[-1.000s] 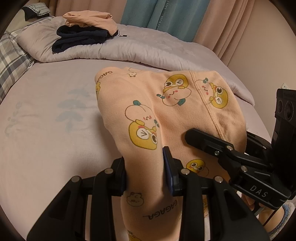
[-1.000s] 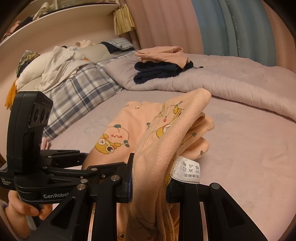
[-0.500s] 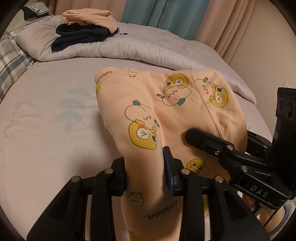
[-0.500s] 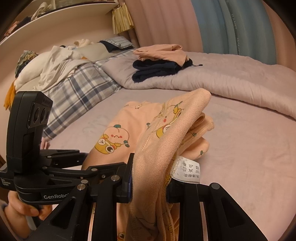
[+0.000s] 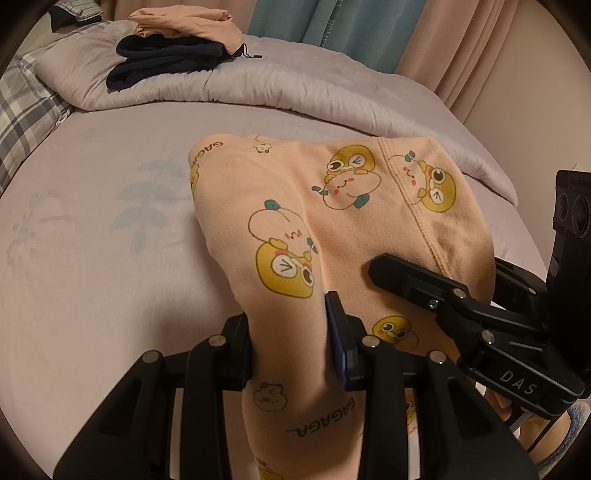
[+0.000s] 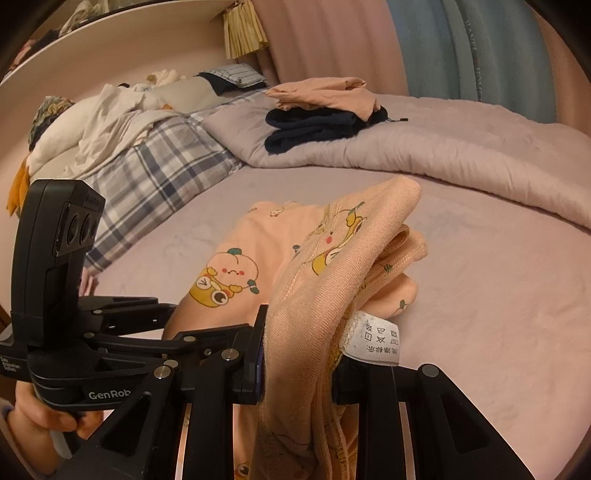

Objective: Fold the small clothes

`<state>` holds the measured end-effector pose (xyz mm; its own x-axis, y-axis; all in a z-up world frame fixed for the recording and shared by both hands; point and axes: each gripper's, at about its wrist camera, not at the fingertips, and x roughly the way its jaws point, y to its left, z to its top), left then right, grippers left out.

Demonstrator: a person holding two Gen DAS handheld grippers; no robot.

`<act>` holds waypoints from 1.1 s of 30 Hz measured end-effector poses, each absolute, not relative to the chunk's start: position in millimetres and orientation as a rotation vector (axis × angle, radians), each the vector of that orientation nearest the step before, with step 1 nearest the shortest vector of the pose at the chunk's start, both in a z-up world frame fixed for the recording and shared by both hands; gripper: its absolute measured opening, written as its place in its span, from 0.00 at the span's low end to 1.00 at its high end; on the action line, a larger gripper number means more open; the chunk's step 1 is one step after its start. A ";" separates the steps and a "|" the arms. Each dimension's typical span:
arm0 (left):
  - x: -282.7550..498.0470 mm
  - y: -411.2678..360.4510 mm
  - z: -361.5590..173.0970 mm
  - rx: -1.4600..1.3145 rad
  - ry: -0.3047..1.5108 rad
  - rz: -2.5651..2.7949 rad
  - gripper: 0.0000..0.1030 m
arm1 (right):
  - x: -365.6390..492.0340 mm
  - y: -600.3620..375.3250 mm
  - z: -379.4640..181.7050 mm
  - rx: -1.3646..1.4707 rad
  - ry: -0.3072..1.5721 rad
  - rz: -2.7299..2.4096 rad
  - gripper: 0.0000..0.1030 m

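Note:
A small peach garment (image 5: 343,229) printed with yellow cartoon figures hangs between both grippers above the lilac bed sheet (image 5: 92,258). My left gripper (image 5: 291,347) is shut on one bunched end of it. My right gripper (image 6: 299,354) is shut on the other end, near the white care label (image 6: 373,339). The right gripper also shows in the left wrist view (image 5: 436,291), just right of the garment. The left gripper shows in the right wrist view (image 6: 122,314), low at the left. The garment's far fold (image 6: 258,251) droops toward the sheet.
A folded peach garment (image 5: 184,22) lies on a dark navy one (image 5: 166,62) on the rolled lilac duvet (image 5: 332,88) at the back. A plaid blanket (image 6: 155,177) and white bedding (image 6: 92,129) lie at the left. Curtains (image 5: 332,26) hang behind.
Both grippers have moved slightly forward over the bed with the garment still held. The grips have not changed.

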<state>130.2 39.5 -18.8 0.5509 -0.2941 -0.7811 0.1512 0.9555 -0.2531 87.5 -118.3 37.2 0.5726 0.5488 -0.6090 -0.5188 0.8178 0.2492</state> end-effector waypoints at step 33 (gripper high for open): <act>127.3 54.1 -52.0 -0.211 1.031 -0.224 0.34 | 96.9 -105.0 14.5 0.053 0.841 0.652 0.26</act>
<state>127.3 54.1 -52.0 0.4955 -0.2821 -0.8216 0.0846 0.9570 -0.2775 96.9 -105.0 14.5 0.4860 0.5555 -0.6747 -0.5149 0.8058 0.2925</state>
